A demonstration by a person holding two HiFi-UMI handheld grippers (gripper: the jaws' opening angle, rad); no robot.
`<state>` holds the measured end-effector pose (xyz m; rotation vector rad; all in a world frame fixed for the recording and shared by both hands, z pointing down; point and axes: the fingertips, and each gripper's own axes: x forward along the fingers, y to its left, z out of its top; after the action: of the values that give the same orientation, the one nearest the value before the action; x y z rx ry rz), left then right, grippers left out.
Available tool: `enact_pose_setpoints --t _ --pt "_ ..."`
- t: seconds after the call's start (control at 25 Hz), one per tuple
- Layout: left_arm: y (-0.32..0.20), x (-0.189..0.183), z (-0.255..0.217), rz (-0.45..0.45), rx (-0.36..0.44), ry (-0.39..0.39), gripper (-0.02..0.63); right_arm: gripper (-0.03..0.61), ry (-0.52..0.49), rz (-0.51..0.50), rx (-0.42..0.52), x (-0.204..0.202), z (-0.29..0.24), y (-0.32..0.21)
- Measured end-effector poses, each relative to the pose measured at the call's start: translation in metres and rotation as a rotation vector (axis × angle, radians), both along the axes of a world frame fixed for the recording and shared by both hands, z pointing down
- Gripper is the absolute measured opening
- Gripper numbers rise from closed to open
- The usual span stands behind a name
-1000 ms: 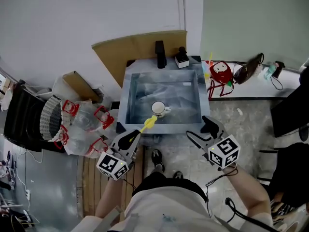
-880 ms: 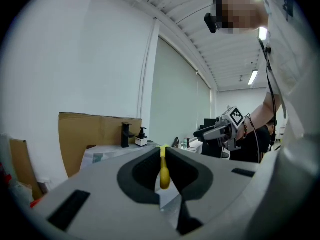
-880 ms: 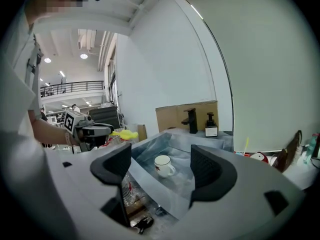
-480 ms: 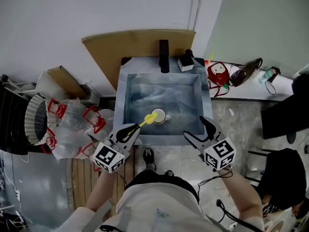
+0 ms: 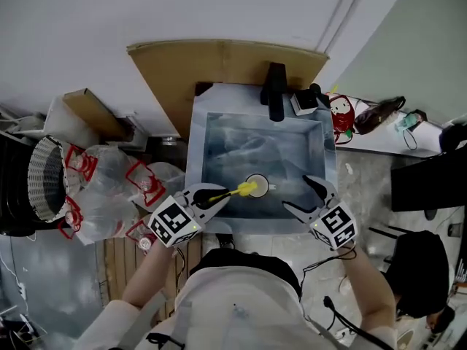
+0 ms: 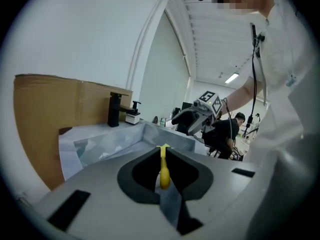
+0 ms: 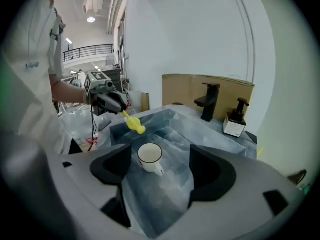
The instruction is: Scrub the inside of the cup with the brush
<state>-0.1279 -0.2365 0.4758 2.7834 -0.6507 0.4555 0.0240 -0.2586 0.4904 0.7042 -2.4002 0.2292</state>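
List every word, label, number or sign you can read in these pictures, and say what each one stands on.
No readable text anywhere.
On the left gripper, marker cube: black-and-white square patterns, no letters.
On the right gripper, marker cube: the same, patterns only.
On the soap dispenser: a pale label, too small to read.
On the red object beside the sink: any print is too blurred to read.

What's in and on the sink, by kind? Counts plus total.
cup: 1
brush: 1
faucet: 1
soap dispenser: 1
Total: 4
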Motion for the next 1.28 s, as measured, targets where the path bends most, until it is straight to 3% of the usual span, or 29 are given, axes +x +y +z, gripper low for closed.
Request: enact_pose_setpoints --t 0.24,0.48,0.84,1.08,1.28 --pt "-0.015 -0.002 0.017 0.082 -0.062 -0.056 0.035 0.354 0.139 -0.144 -0.045 -0.019 0.035 -0.008" --pt "-0.024 0.012 0.030 0.119 -0.108 -0.106 0.035 0.354 0.188 -0.255 -0.106 -0.029 0.062 -0.011" --pt "-0.026 0.024 0.053 0.100 -0.163 -0.193 0.035 0.353 0.293 -0.489 -0.182 -0.022 0.112 0.002" --pt "-0.028 0.034 0.064 0.071 -0.240 -0.181 0.035 0.353 0.291 -0.547 -0.197 -0.022 0.131 -0.001" --pt "-0.033 0.033 0.068 0.044 -0.257 -0.191 0.035 0.351 0.304 -0.604 -0.195 -0.023 0.139 0.000"
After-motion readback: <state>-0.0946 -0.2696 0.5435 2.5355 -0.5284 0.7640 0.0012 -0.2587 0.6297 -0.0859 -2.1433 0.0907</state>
